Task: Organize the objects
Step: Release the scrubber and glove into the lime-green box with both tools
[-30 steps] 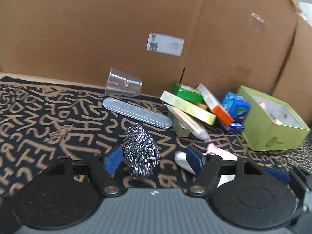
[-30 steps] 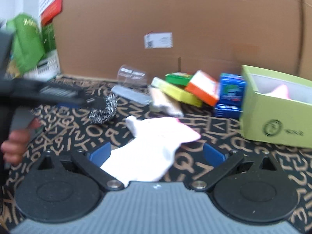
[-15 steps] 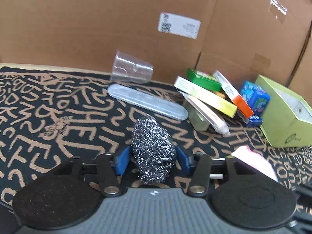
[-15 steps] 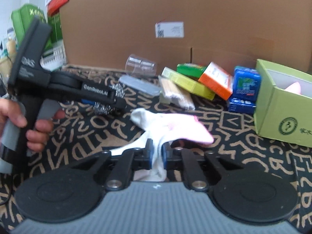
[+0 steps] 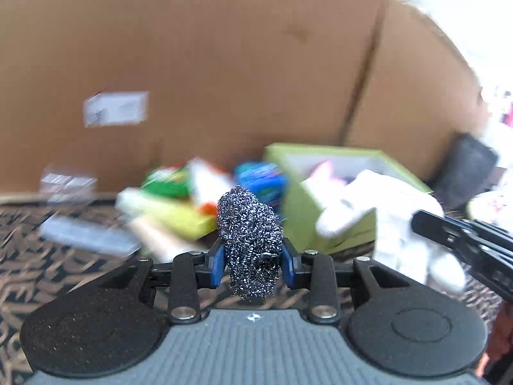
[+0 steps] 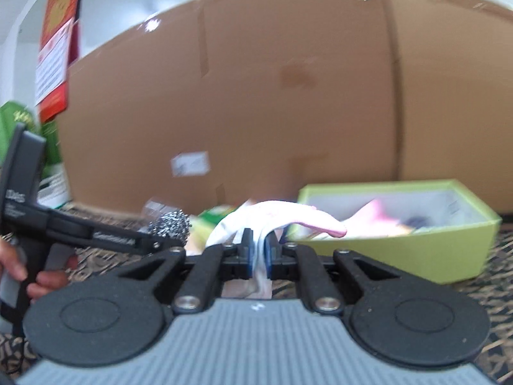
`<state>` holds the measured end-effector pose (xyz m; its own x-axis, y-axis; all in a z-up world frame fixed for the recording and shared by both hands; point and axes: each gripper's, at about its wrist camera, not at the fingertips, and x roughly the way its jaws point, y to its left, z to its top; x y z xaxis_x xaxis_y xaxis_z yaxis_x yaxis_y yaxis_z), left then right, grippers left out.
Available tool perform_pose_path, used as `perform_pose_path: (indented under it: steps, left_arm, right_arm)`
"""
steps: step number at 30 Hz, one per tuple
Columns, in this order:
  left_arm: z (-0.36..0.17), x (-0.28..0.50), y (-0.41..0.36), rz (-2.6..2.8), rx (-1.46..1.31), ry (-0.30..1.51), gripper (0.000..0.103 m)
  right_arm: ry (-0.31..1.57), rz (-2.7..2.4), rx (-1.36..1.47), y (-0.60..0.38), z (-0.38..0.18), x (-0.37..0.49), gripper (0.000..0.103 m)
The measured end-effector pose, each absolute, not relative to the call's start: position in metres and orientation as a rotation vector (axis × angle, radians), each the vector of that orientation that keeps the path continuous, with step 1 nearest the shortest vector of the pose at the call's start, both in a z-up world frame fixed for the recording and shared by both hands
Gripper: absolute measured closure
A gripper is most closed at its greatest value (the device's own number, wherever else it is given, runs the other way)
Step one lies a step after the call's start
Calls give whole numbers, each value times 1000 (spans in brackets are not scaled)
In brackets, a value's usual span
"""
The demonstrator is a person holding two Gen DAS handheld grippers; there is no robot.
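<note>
My left gripper (image 5: 251,261) is shut on a steel wool scrubber (image 5: 250,240) and holds it up off the patterned mat. The scrubber also shows in the right wrist view (image 6: 170,224), left of centre. My right gripper (image 6: 258,256) is shut on a white and pink sock (image 6: 288,216), lifted in front of the open green box (image 6: 433,250). In the left wrist view the sock (image 5: 394,221) hangs at the right, in front of the green box (image 5: 301,205). Another pink item lies inside the box.
A cardboard wall (image 5: 224,64) stands behind everything. Blurred small boxes (image 5: 179,199), a blue packet (image 5: 261,179), a clear long case (image 5: 86,234) and a clear cup (image 5: 67,184) lie on the mat left of the green box.
Both grippers closed on their objects and lifted them. The left one swung right with the scrubber; the right one carried the sock up toward the green box.
</note>
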<state>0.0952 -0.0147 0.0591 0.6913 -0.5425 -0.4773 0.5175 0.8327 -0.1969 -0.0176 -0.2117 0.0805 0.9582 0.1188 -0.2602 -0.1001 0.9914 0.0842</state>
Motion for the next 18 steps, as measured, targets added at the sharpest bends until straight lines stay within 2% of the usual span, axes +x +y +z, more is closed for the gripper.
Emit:
perform_pose_path:
  steps: [8,18]
  left_arm:
    - [89,116,-105,-713,-11,497,66]
    - [76,173,-175,-672,20,524,66]
  right_arm:
    - [223,-83,32,-285,102,6,96]
    - [245,-200,-17,-344,99,89,96]
